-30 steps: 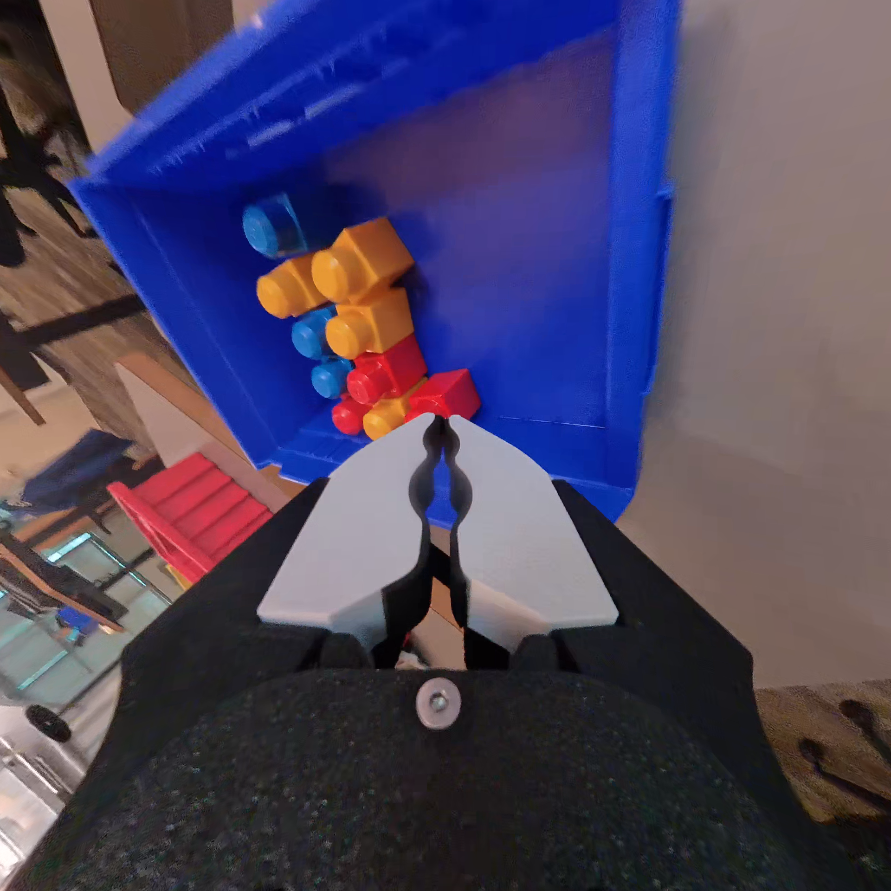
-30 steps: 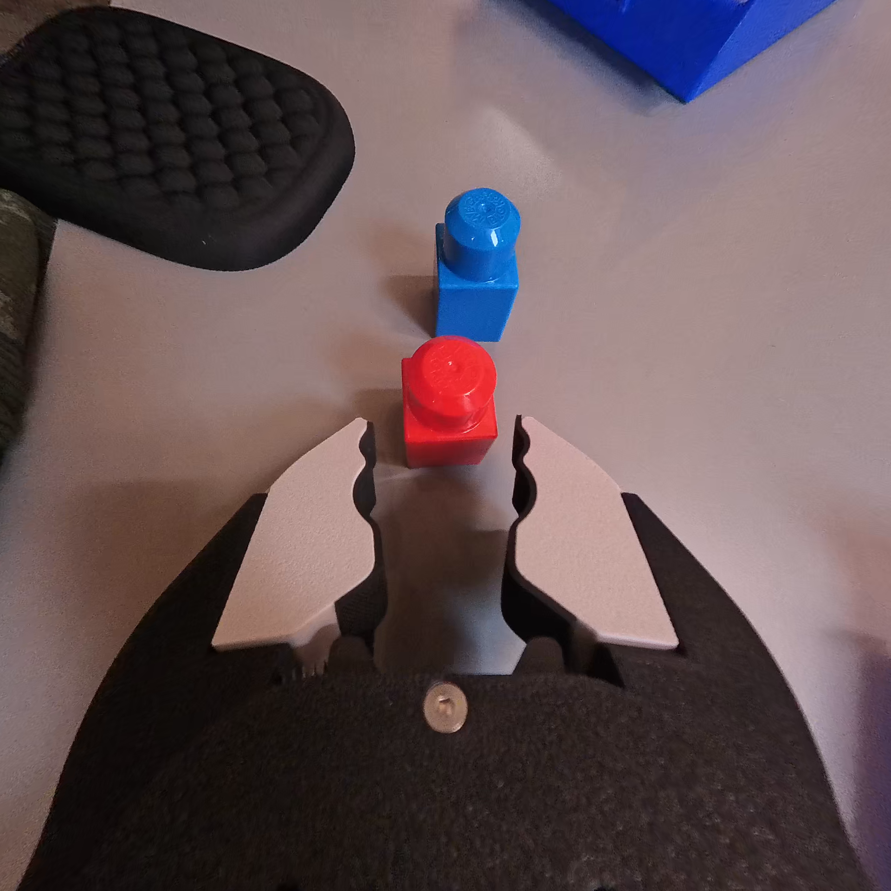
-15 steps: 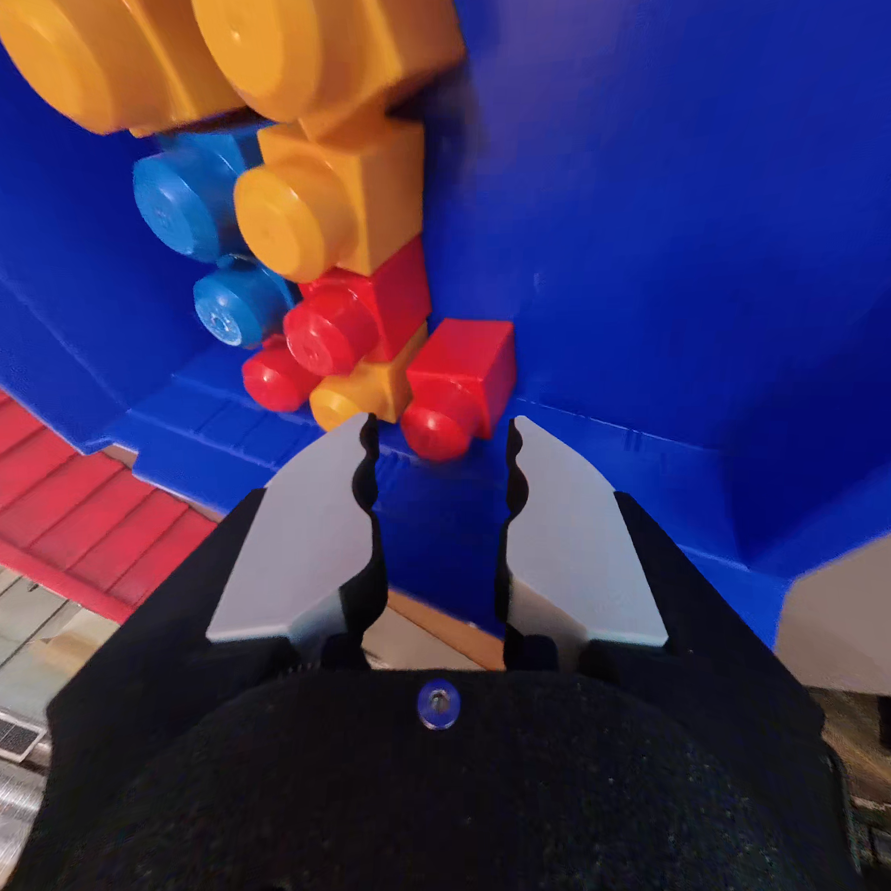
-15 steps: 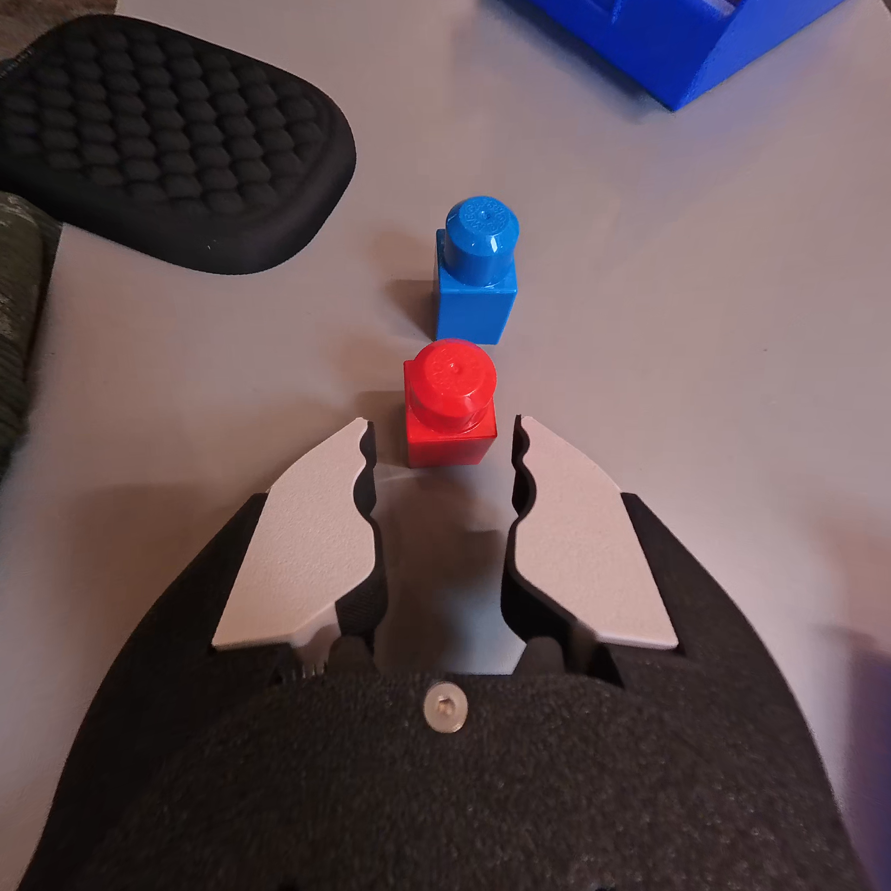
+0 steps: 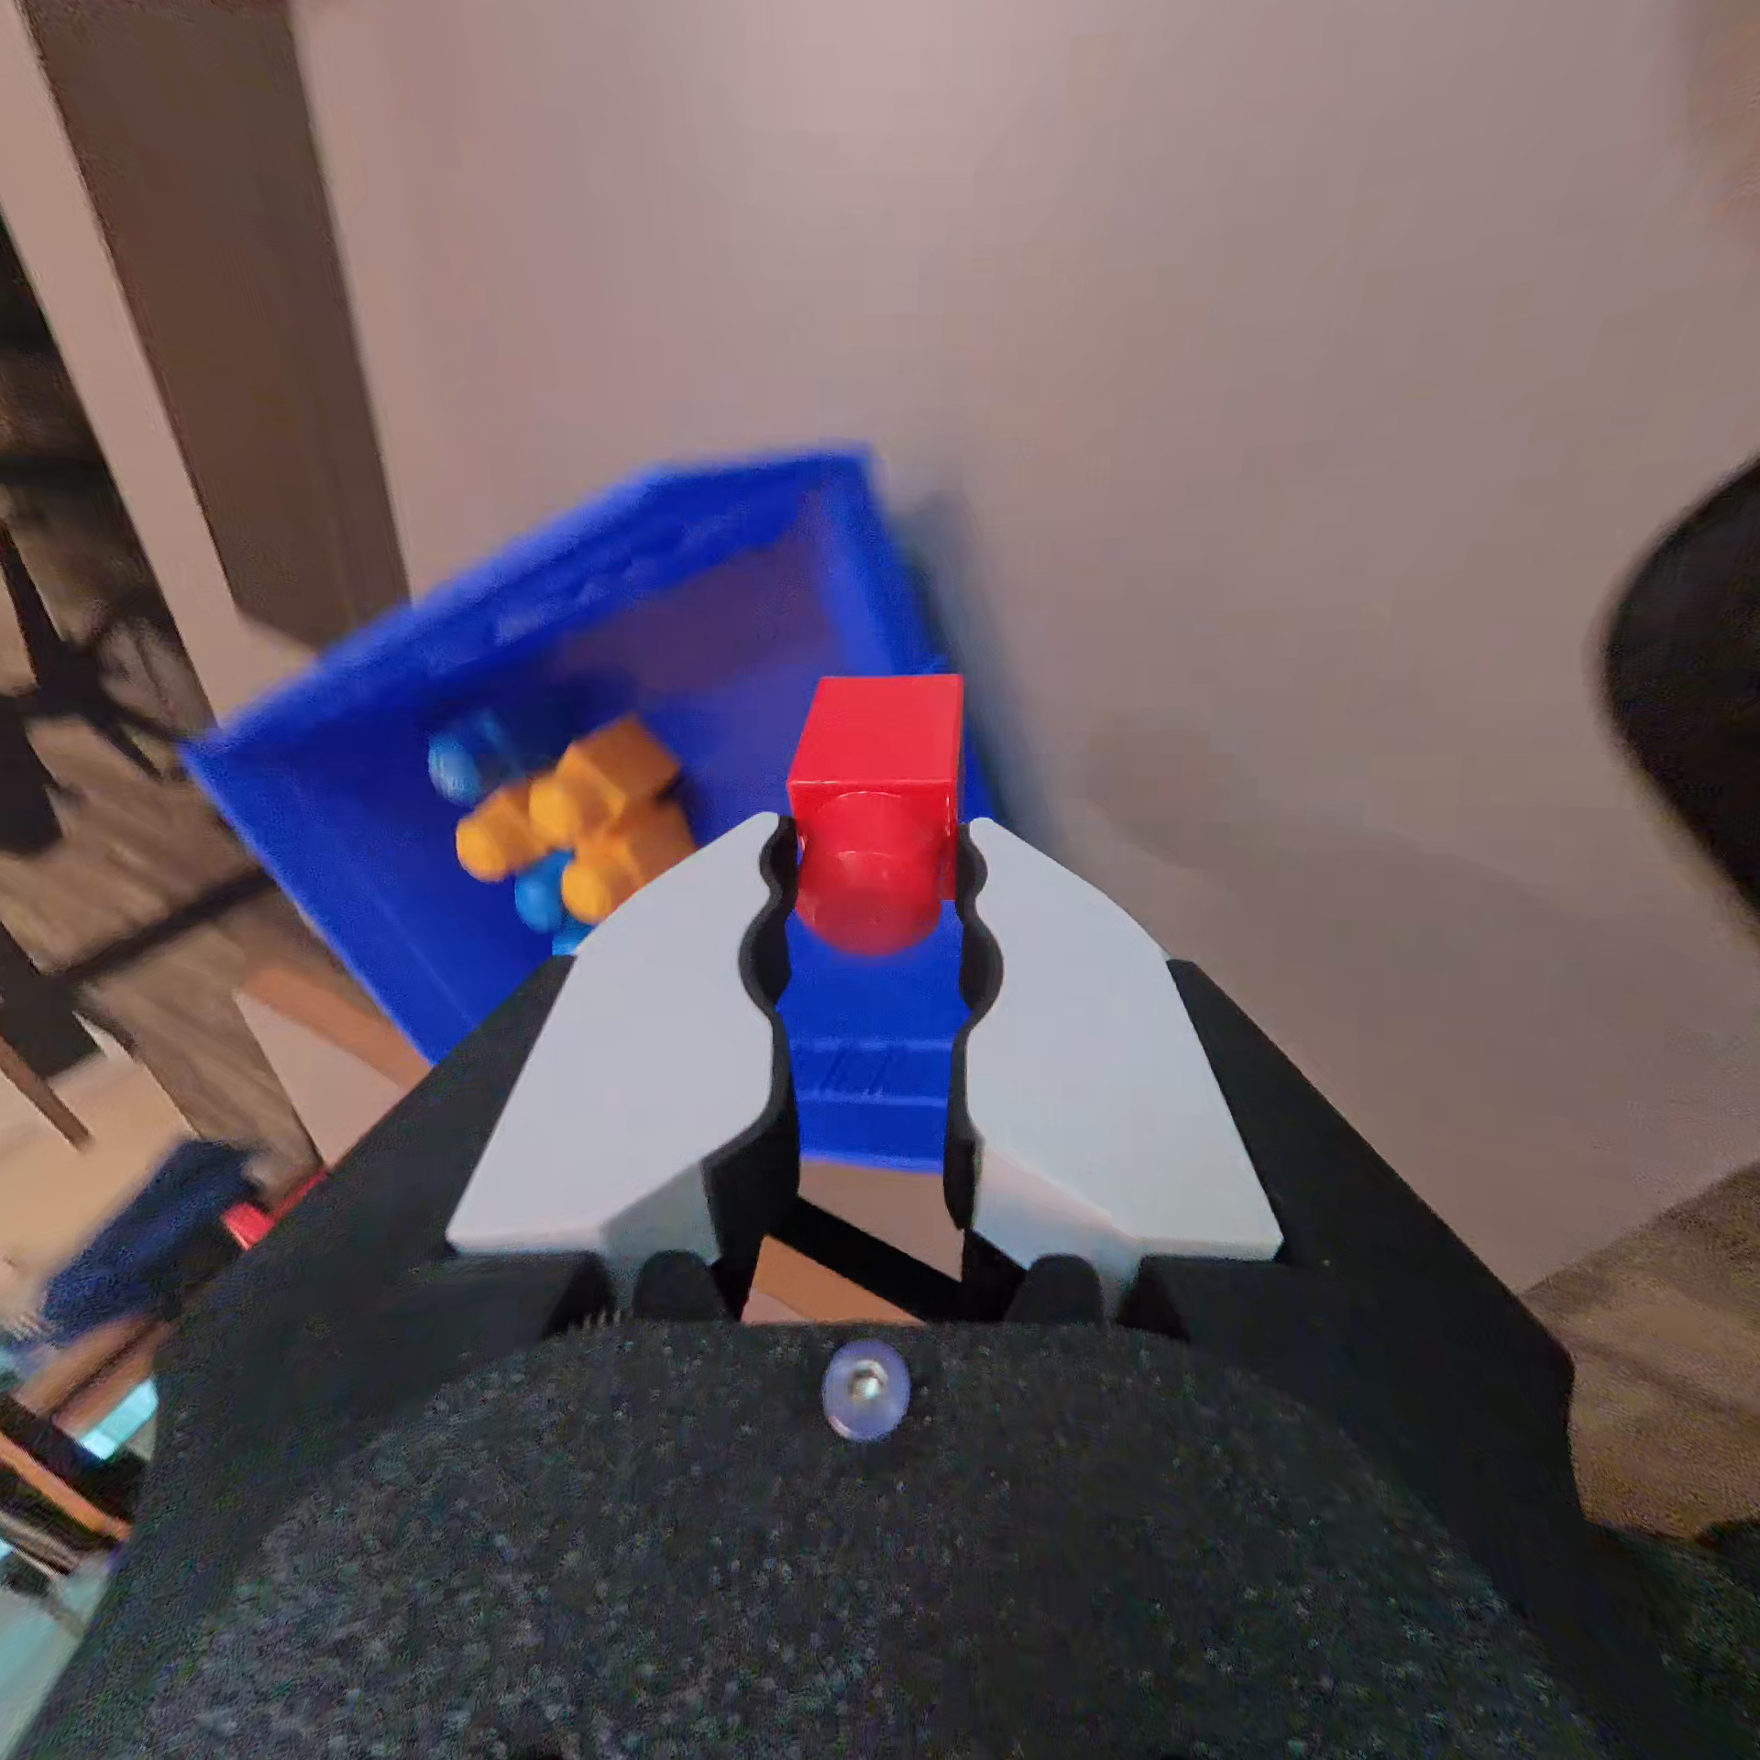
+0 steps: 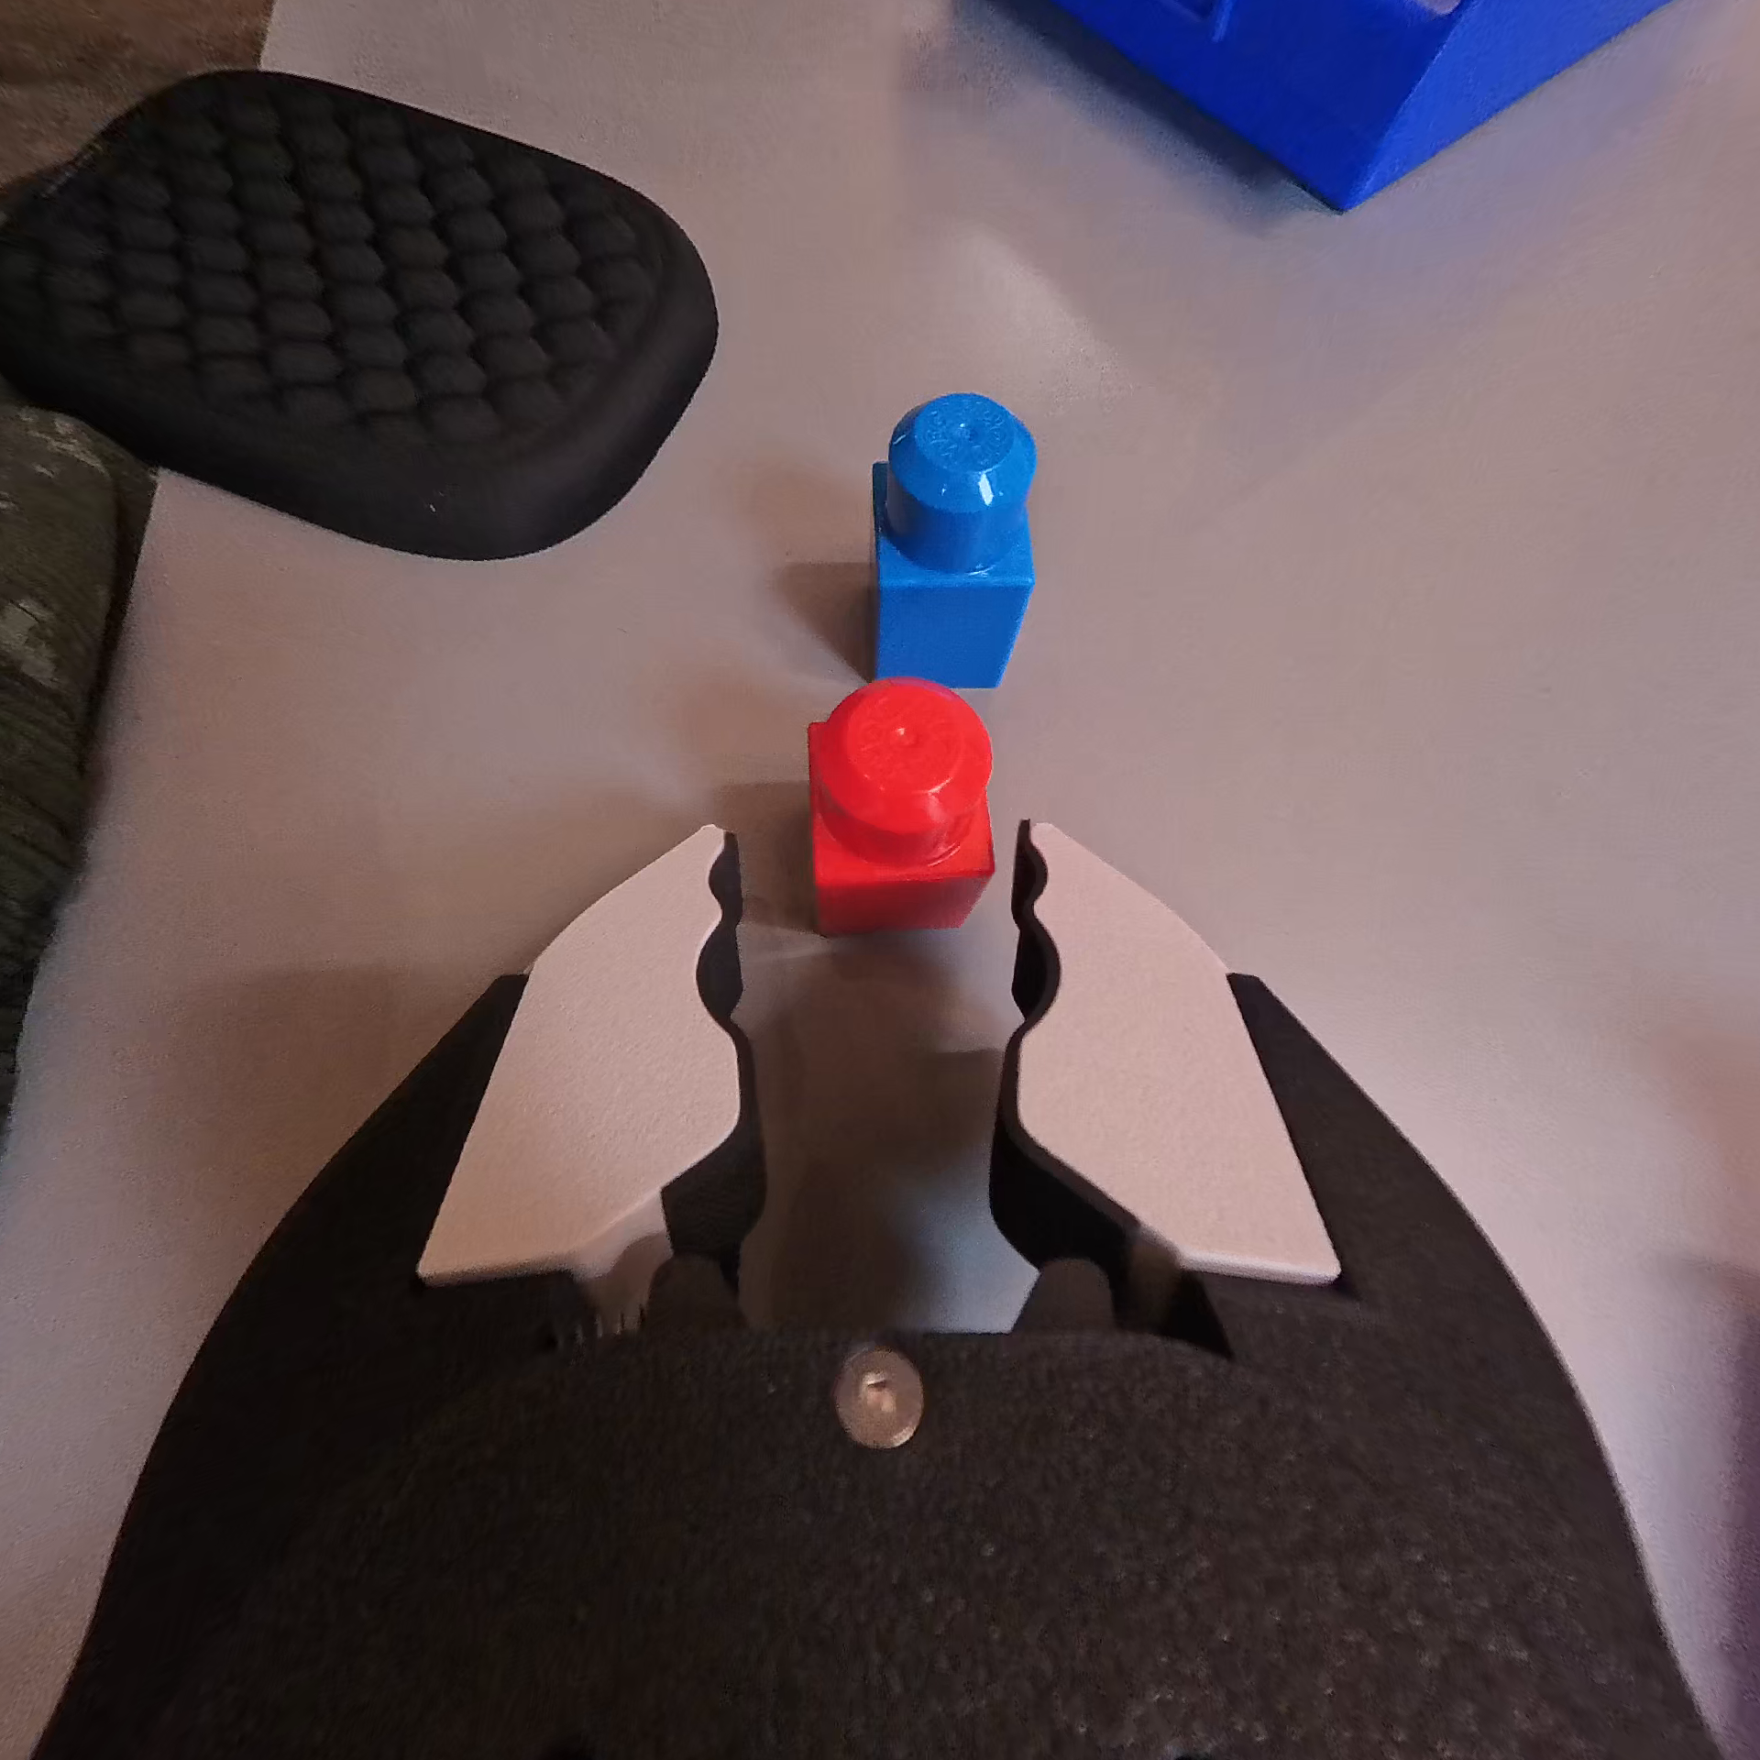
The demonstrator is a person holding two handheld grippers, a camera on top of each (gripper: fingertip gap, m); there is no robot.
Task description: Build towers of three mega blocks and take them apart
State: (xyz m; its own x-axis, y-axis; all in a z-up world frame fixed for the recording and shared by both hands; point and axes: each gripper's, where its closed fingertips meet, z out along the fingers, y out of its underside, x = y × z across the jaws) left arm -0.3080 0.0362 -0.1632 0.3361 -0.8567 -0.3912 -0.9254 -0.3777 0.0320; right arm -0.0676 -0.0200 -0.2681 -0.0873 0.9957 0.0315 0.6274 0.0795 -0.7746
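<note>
My left gripper (image 5: 871, 848) is shut on a red block (image 5: 876, 762), its stud pointing back at the camera, and holds it above the near edge of the blue bin (image 5: 362, 857). Orange blocks (image 5: 590, 819) and blue blocks (image 5: 467, 752) lie in the bin. In the right wrist view, my right gripper (image 6: 874, 857) is open over the table. A second red block (image 6: 895, 829) stands upright between its fingertips, with gaps on both sides. A blue block (image 6: 952, 562) stands upright just beyond it.
A black textured pad (image 6: 352, 314) lies on the grey table (image 6: 1333, 619) at the far left of the right wrist view. The blue bin's corner (image 6: 1352, 105) shows at the top right. A dark rounded thing (image 5: 1686, 686) is at the right edge of the left wrist view. Spacing between my two grippers at the tips: around 30 centimetres. It is some 15 centimetres from my left tips to the dark rounded thing (image 5: 1686, 686).
My left gripper opened, reached into the bin, closed on the red block and lifted it out and back. My right gripper stayed open and barely moved.
</note>
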